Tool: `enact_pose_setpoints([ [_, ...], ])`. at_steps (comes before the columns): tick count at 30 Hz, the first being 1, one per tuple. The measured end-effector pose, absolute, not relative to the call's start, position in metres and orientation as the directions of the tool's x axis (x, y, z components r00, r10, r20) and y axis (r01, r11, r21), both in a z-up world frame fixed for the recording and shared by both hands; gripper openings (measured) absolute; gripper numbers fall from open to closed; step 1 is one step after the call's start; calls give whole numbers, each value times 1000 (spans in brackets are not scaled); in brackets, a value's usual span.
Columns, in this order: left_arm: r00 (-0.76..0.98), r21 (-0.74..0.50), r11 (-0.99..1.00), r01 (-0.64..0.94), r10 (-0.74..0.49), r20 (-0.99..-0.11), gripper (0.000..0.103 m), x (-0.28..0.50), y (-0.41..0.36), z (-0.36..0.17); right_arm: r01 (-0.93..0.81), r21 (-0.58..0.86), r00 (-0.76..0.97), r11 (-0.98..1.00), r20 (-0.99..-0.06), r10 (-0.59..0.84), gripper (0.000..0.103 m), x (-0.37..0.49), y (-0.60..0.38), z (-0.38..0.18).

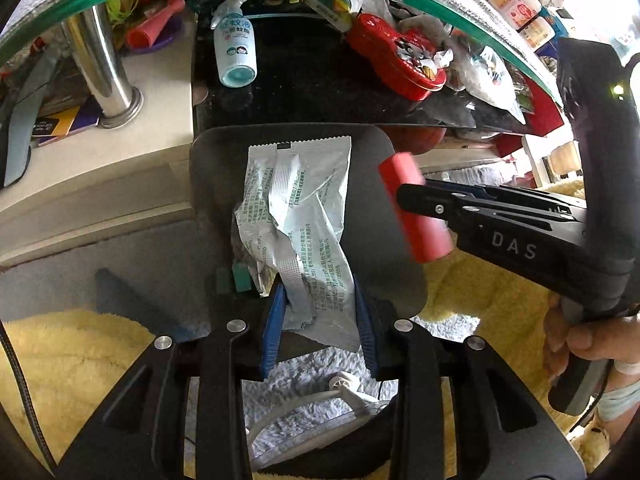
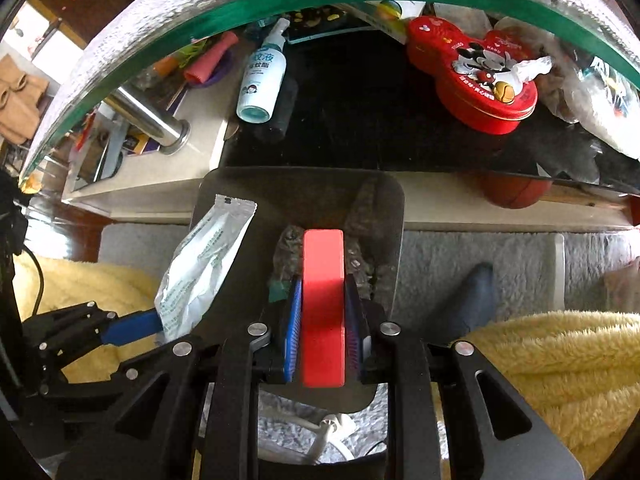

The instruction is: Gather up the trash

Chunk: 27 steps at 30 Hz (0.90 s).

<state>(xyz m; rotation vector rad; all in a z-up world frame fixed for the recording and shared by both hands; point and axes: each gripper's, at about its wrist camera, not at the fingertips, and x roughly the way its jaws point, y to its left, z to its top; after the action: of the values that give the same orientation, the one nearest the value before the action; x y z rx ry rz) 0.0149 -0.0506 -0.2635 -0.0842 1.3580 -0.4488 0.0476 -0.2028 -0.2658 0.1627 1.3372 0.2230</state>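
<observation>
Now, through the left wrist camera, we hold the left gripper [image 1: 320, 316] steeply downward over a dark bin [image 1: 400, 280] that fills the middle of the view. Its blue pads are closed on the lower end of a crumpled silver wrapper [image 1: 296, 208], which stands up toward twelve o'clock above the bin's mouth. At three o'clock the right gripper [image 1: 416, 204] reaches in, clamped on a red block [image 1: 416, 208], with a hand [image 1: 576, 340] on its handle at four o'clock. A spray bottle [image 1: 234, 46] and a red tin [image 1: 400, 60] sit on the shelf at twelve and one o'clock.

Through the right wrist camera, we see the right gripper [image 2: 323, 312] also pitched steeply down, jaws nearly together and pinching the red block [image 2: 323, 304] edge-on over the bin [image 2: 304, 188]. The left gripper [image 2: 156, 324] enters at nine o'clock, the silver wrapper [image 2: 204, 264] tilted over the bin's left rim.

We judge this the drop-off step: both pieces hang above the bin. Next we need to open each claw with its load well inside the rim, the wrapper especially.
</observation>
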Motion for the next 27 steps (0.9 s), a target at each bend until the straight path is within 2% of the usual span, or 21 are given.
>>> enact_pose_setpoints([
  [2,141,-311,915,257,-354,-925,35,17,-50,-263,-53,238,227,970,-943,244,23,50,-205,-263],
  [3,143,-309,917,254,-351,-925,40,18,-49,-262,-49,232,235,971,-943,237,24,51,-206,-261],
  [4,148,-305,919,251,-348,-926,44,19,-48,-261,-46,229,241,972,-942,233,33,51,-207,-259],
  [5,156,-300,922,246,-343,-926,53,19,-46,-259,-45,215,258,976,-941,220,40,51,-209,-254],
  [6,163,-297,924,241,-340,-926,63,19,-45,-257,-46,198,277,979,-939,203,54,51,-210,-249],
  [9,190,-284,932,224,-327,-926,71,19,-39,-250,-42,180,317,983,-930,184,59,50,-216,-236],
  [12,237,-258,943,208,-305,-922,85,17,-31,-234,-34,160,369,987,-915,161,76,47,-223,-218],
  [15,290,-229,954,193,-278,-916,95,13,-23,-211,-22,123,418,992,-900,121,94,43,-230,-198],
  [16,310,-221,956,191,-272,-911,95,12,-22,-203,-21,120,428,993,-896,117,99,41,-232,-193],
  [23,505,-145,973,180,-218,-835,95,-1,-10,-123,-17,127,563,992,-818,114,100,20,-244,-125],
  [27,617,-106,981,161,-184,-765,95,-13,-4,-79,-15,108,681,994,-727,89,100,0,-248,-76],
])
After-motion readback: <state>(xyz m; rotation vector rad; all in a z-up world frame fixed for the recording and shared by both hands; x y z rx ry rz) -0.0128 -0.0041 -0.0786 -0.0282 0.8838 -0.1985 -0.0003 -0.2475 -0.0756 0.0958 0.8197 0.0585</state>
